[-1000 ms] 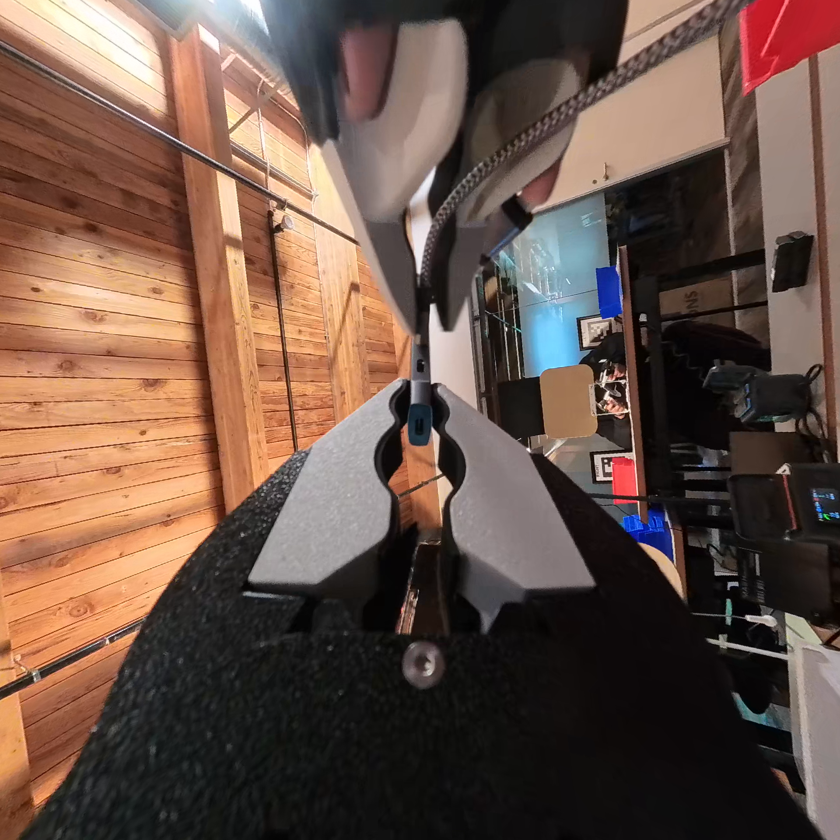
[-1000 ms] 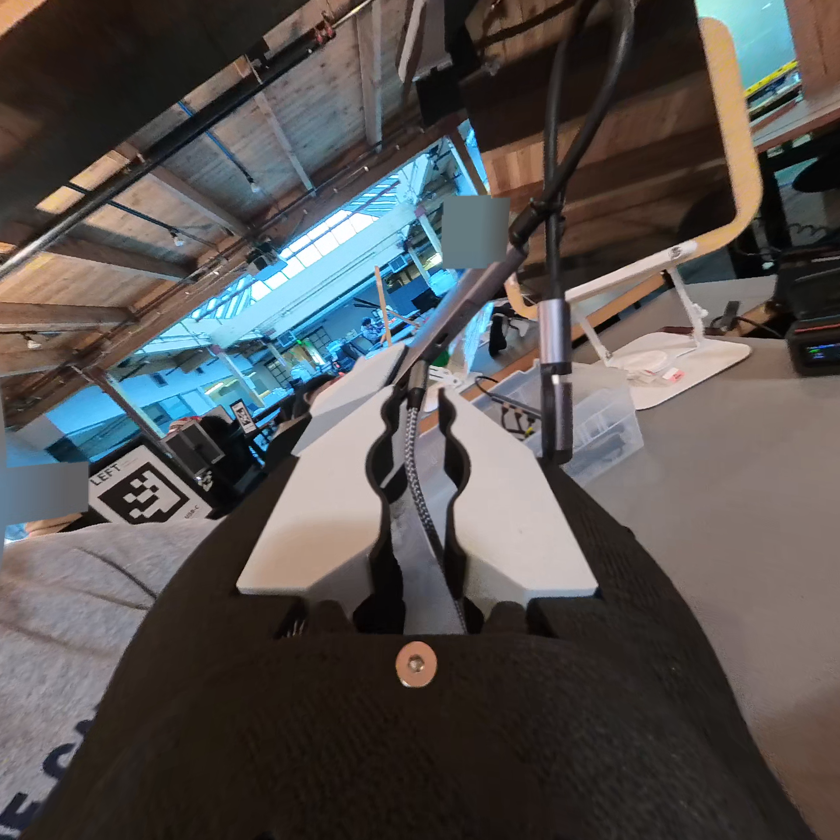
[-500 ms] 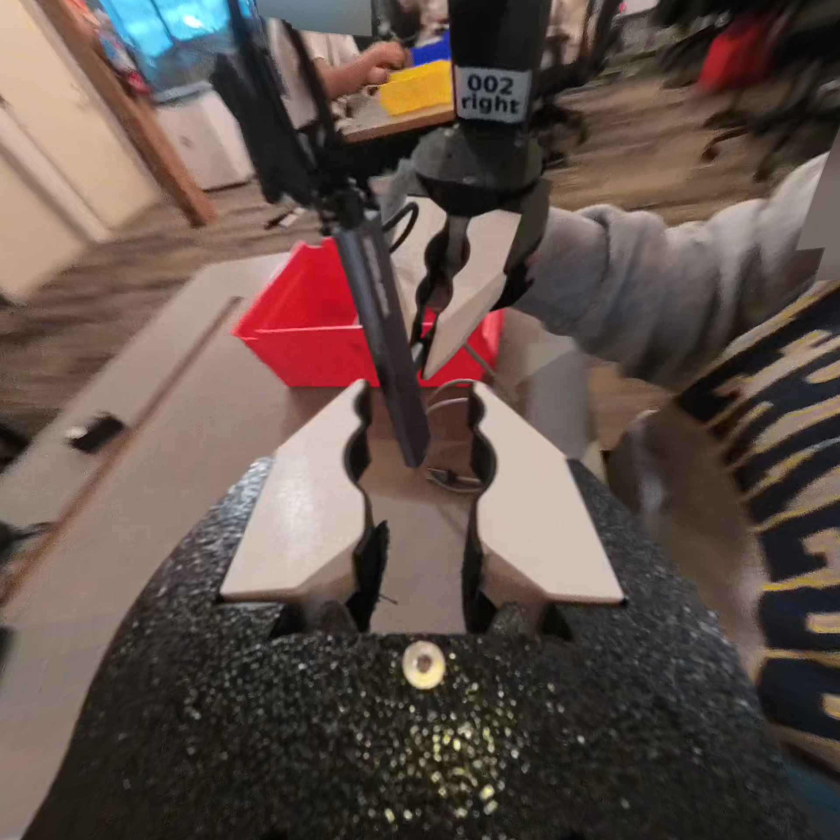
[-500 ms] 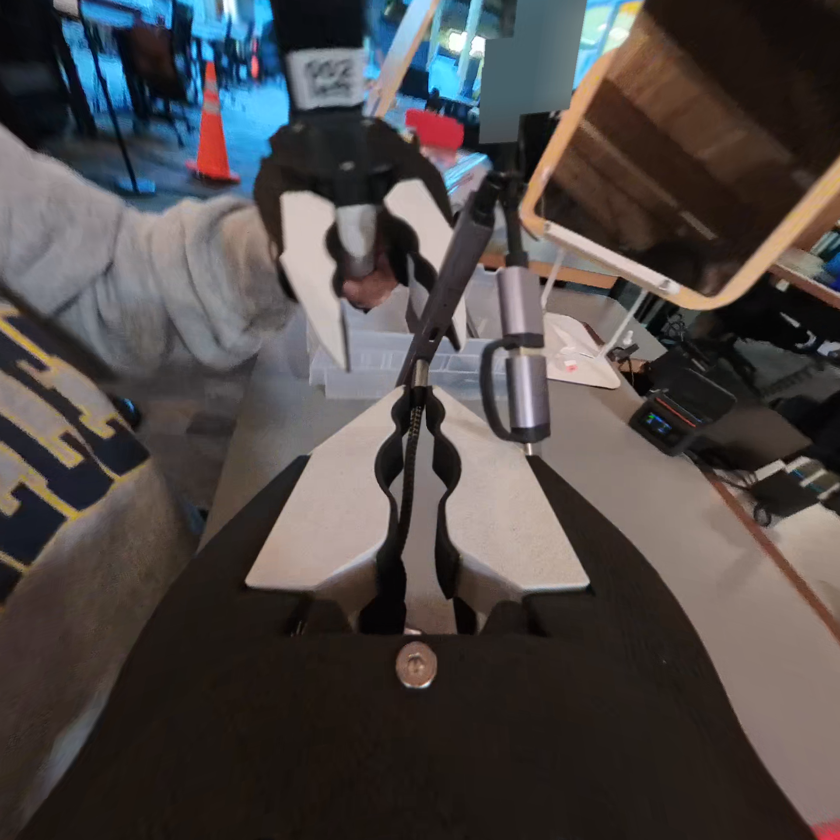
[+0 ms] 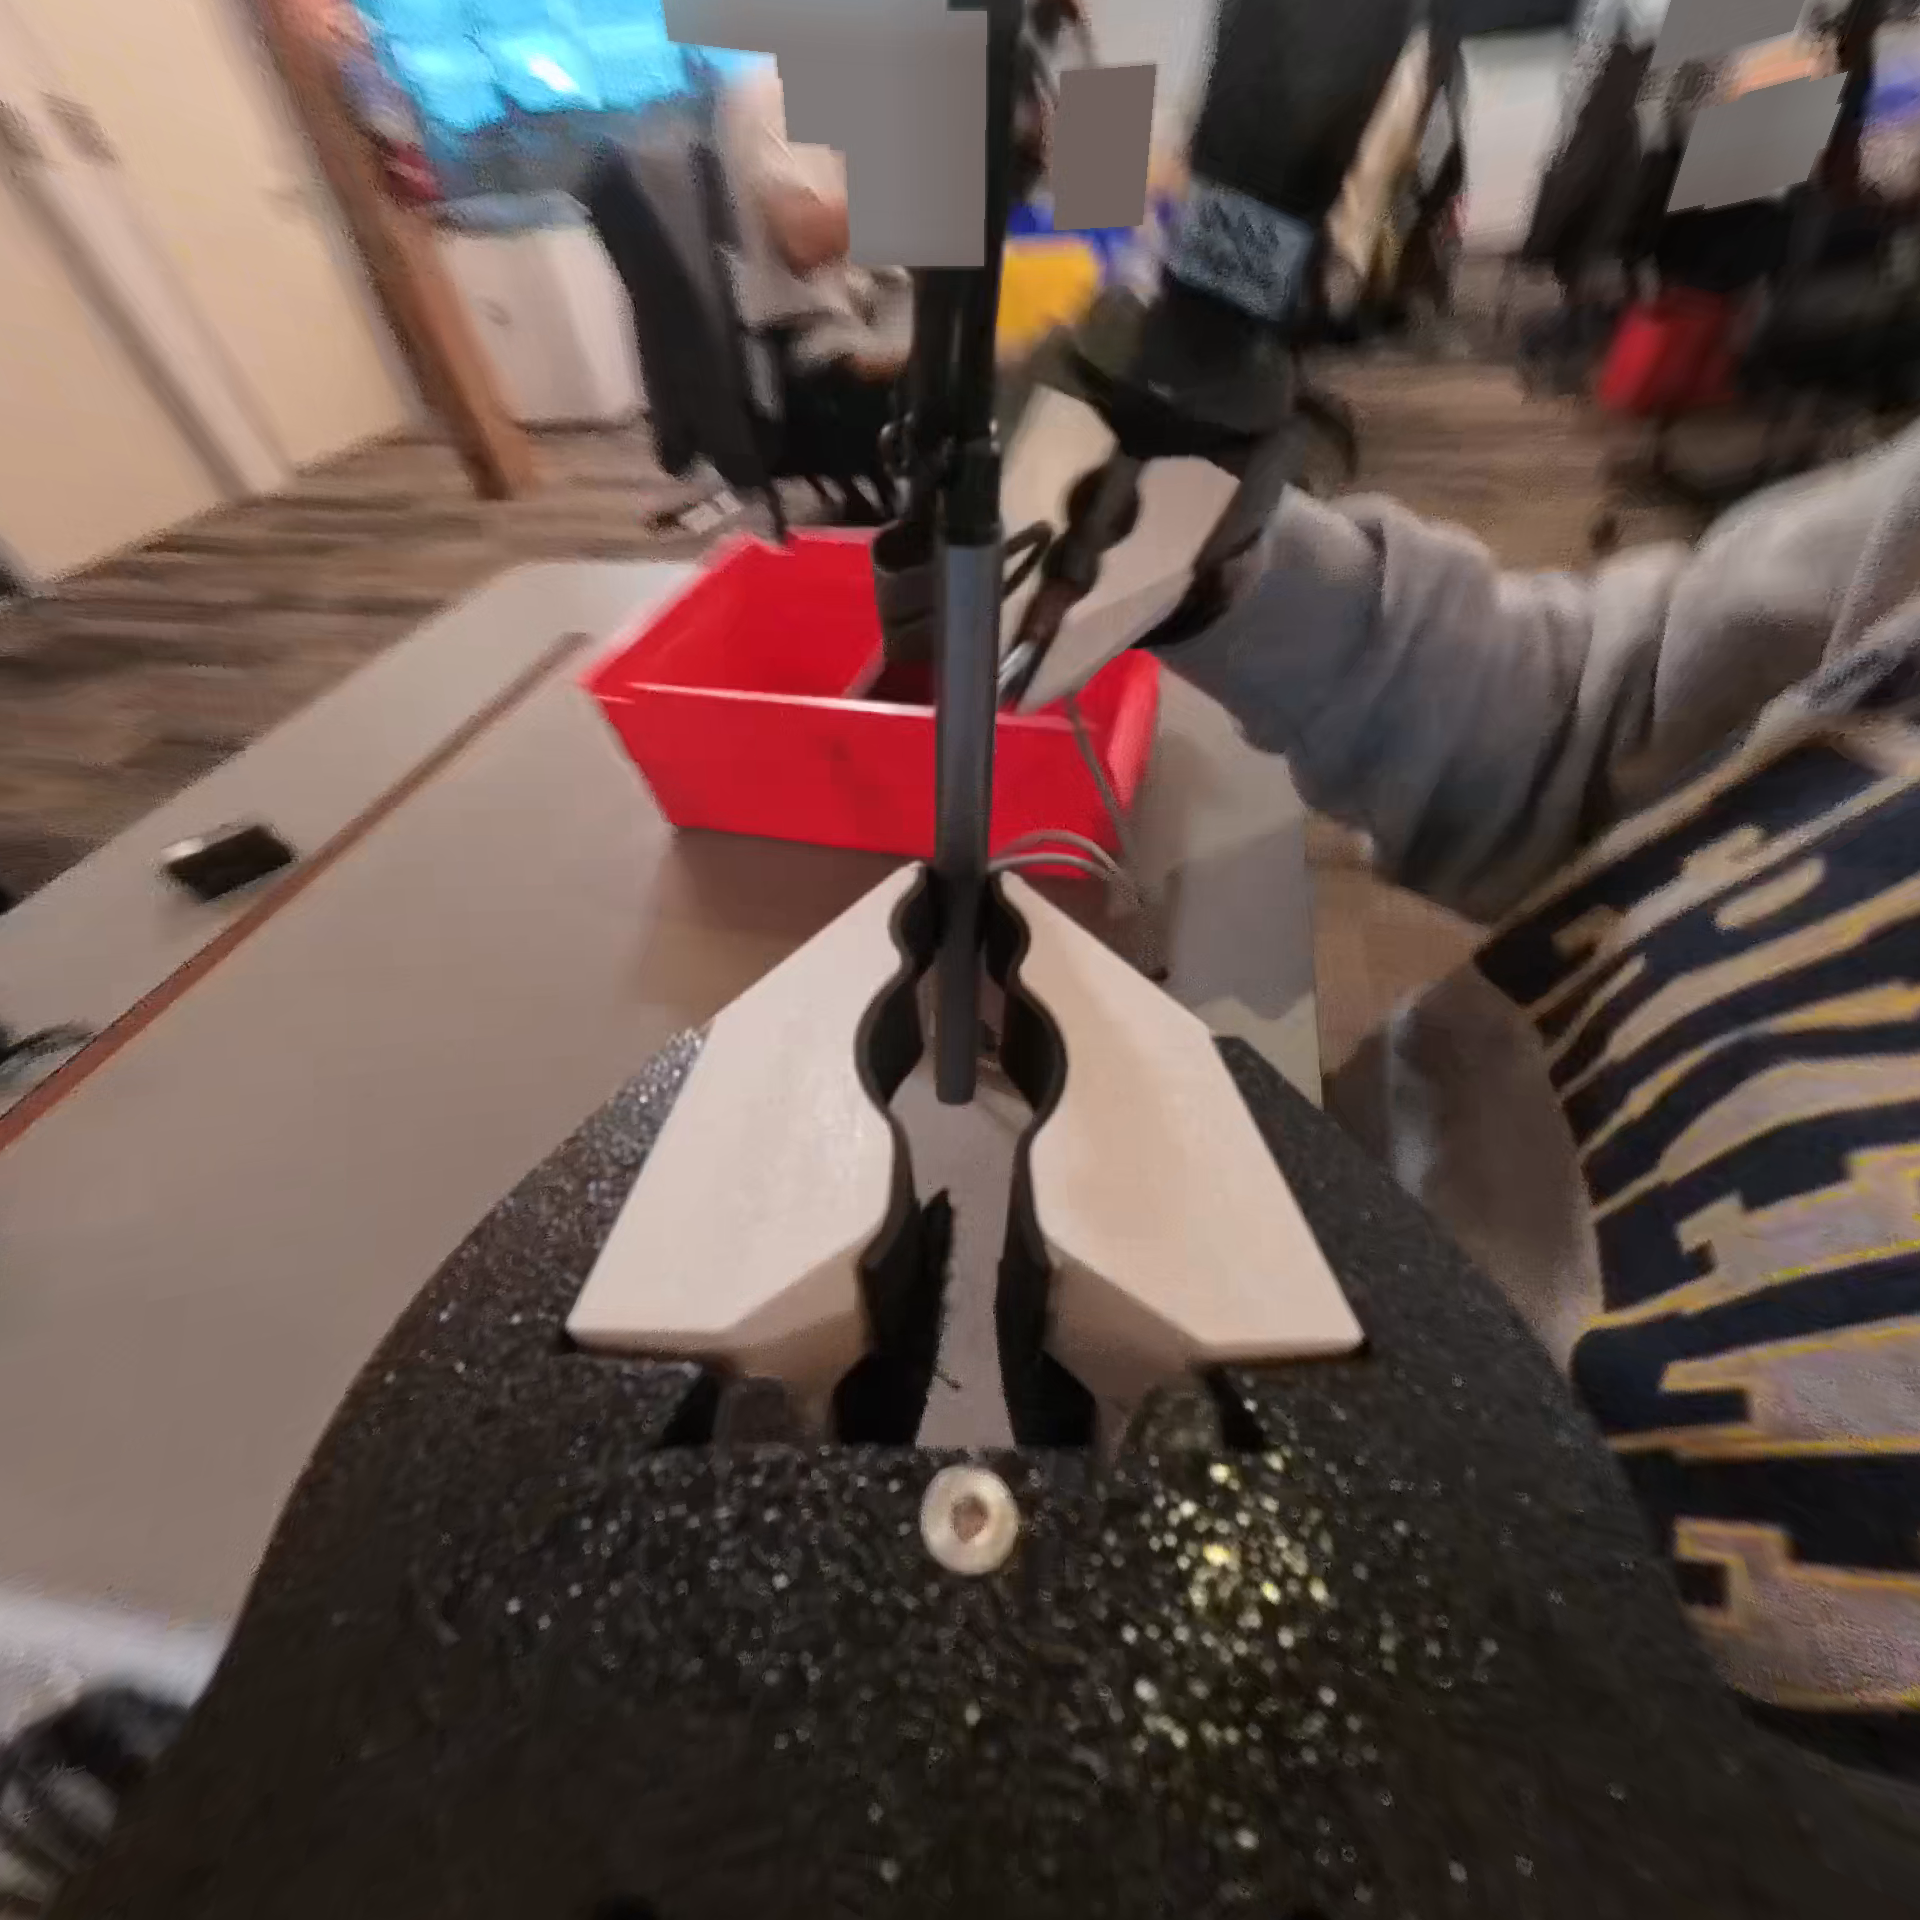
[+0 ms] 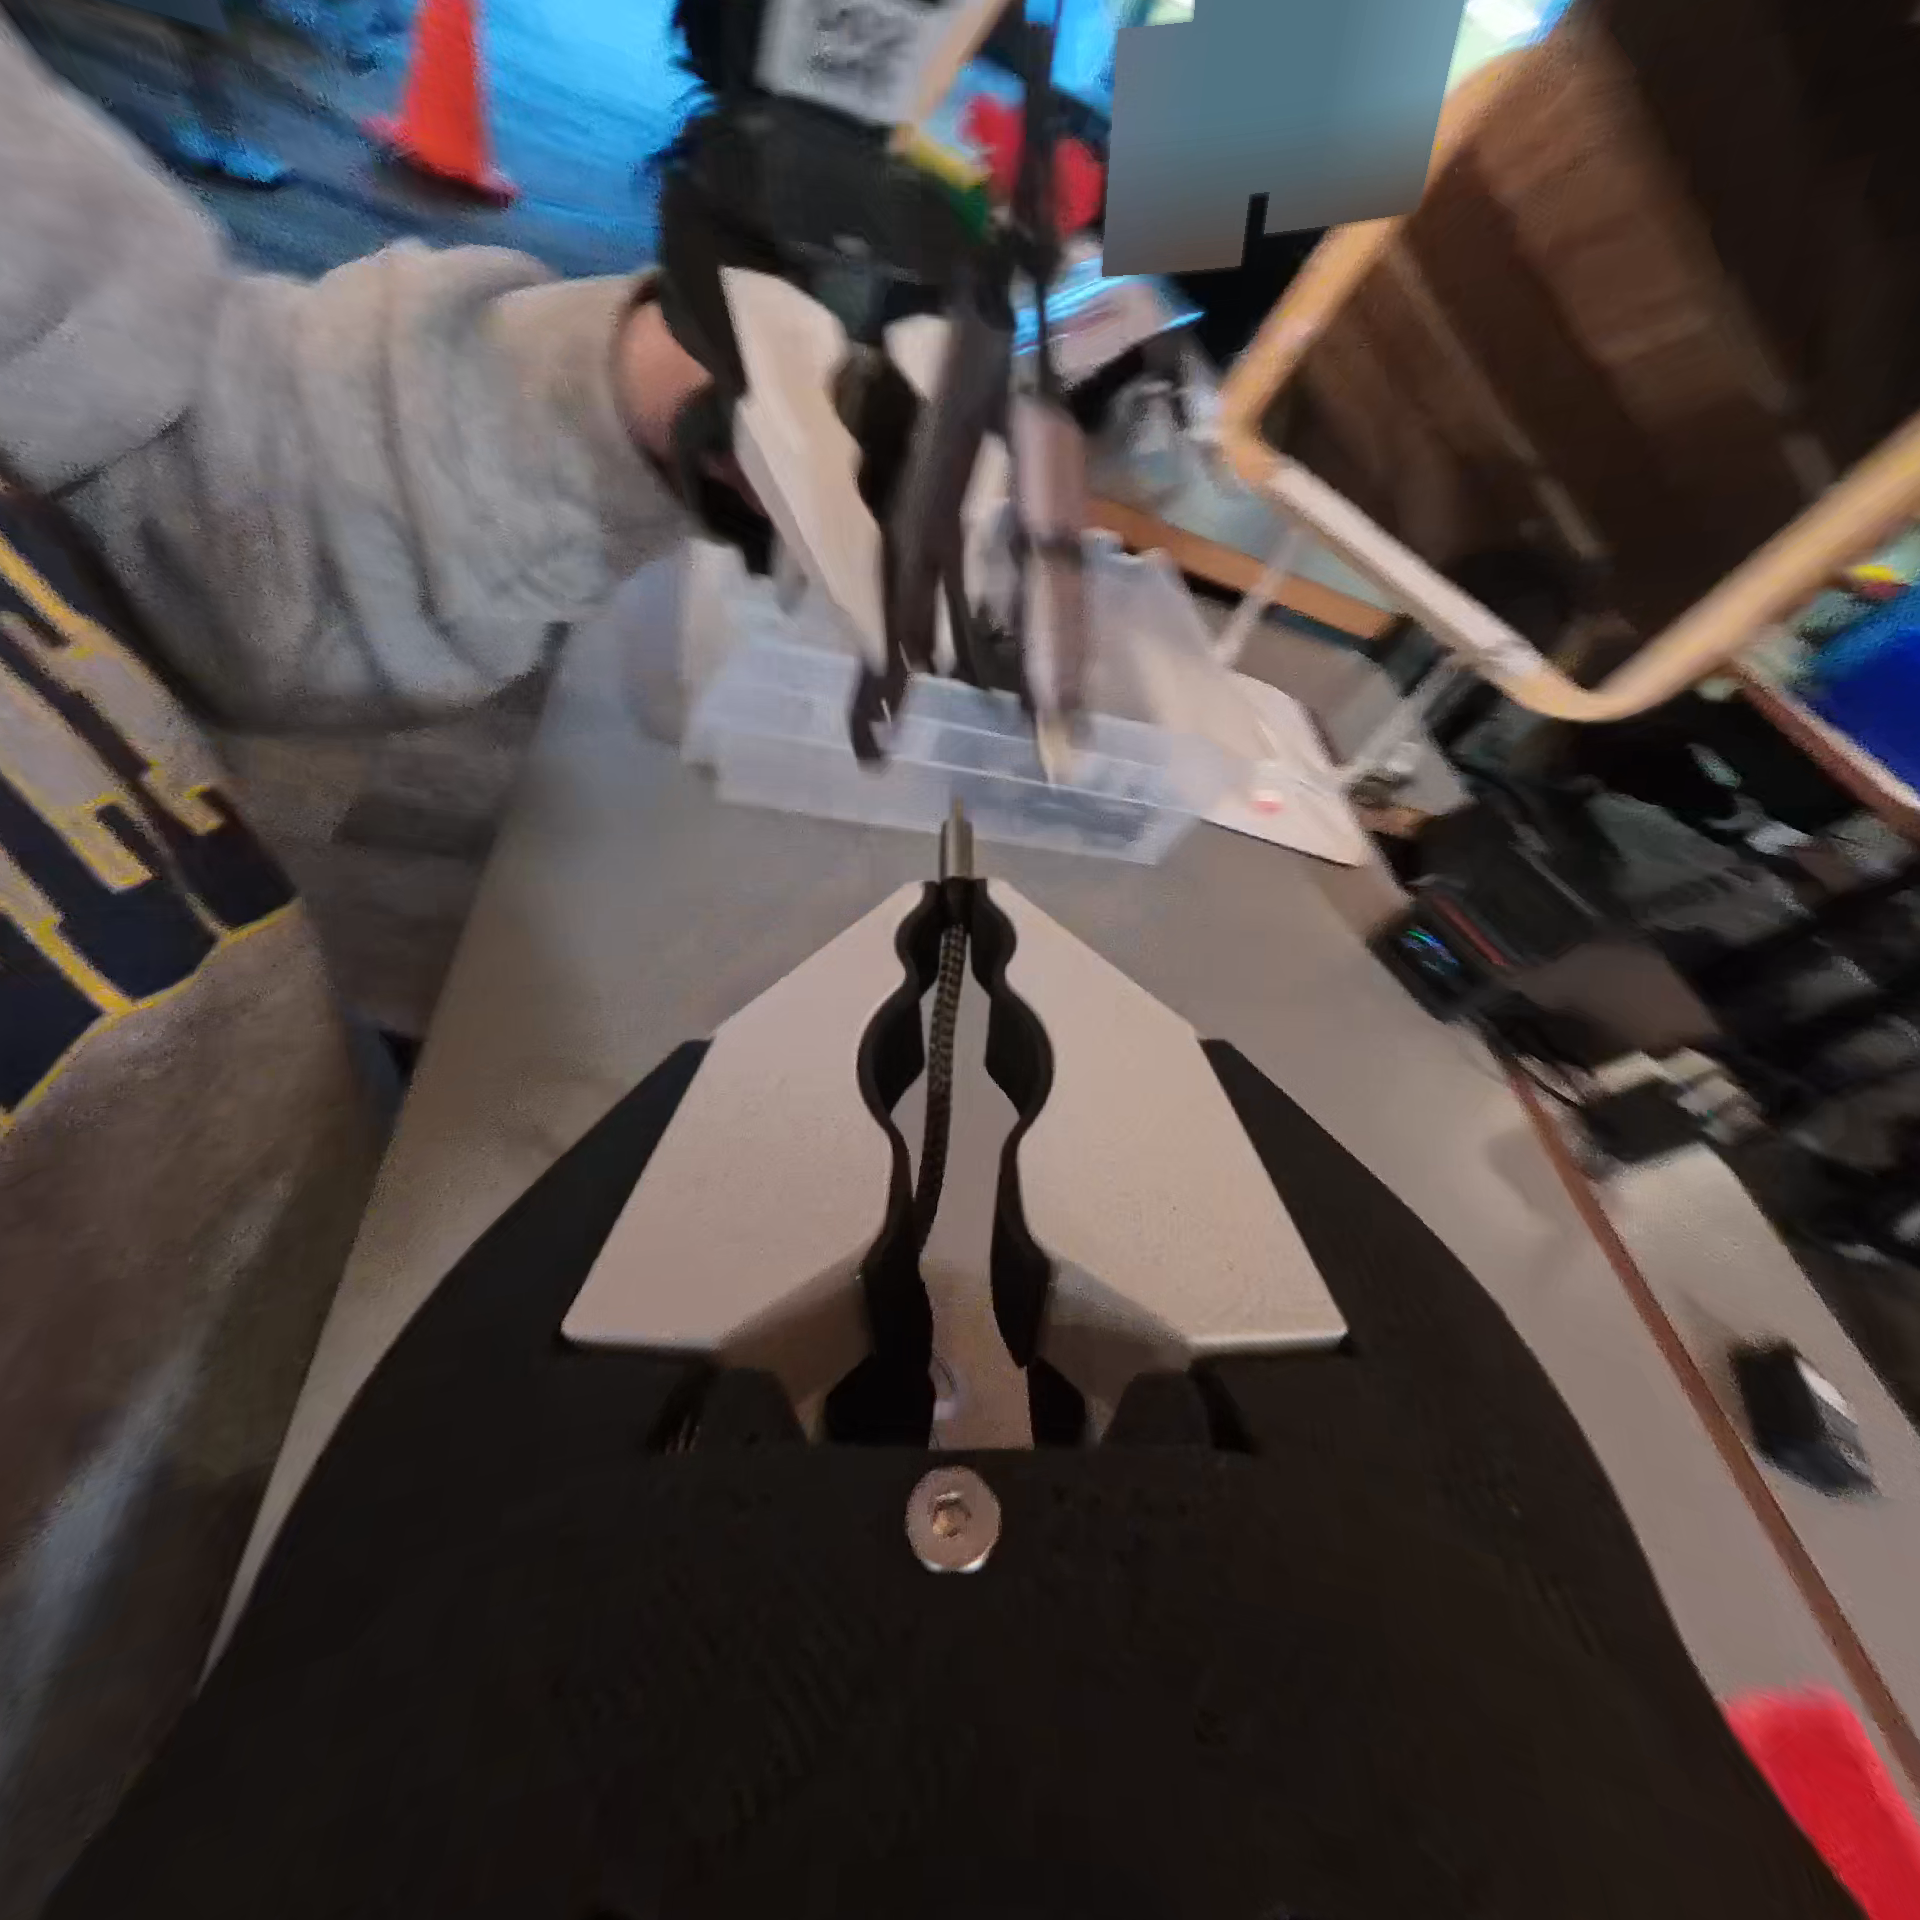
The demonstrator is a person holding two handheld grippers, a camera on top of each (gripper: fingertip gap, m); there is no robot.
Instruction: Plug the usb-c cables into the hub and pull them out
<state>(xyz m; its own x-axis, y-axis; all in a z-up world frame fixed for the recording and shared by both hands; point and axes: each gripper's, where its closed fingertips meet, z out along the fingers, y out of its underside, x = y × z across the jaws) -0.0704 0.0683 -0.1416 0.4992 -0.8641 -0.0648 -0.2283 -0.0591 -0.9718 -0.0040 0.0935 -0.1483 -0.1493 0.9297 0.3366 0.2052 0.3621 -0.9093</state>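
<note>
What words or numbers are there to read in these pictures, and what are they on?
White tag on the black left hand-held gripper: print too blurred to read.
Pale tag on the black right hand-held gripper: too blurred to read.
Grey sweatshirt: big navy-and-yellow letters, cut off, no whole word shows.
Small black device with a glowing screen: too small to read.

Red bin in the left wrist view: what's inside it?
The red bin shows only a bare red inner wall. The hub in the left gripper and the right gripper hide most of its inside, and the picture is blurred.
</note>
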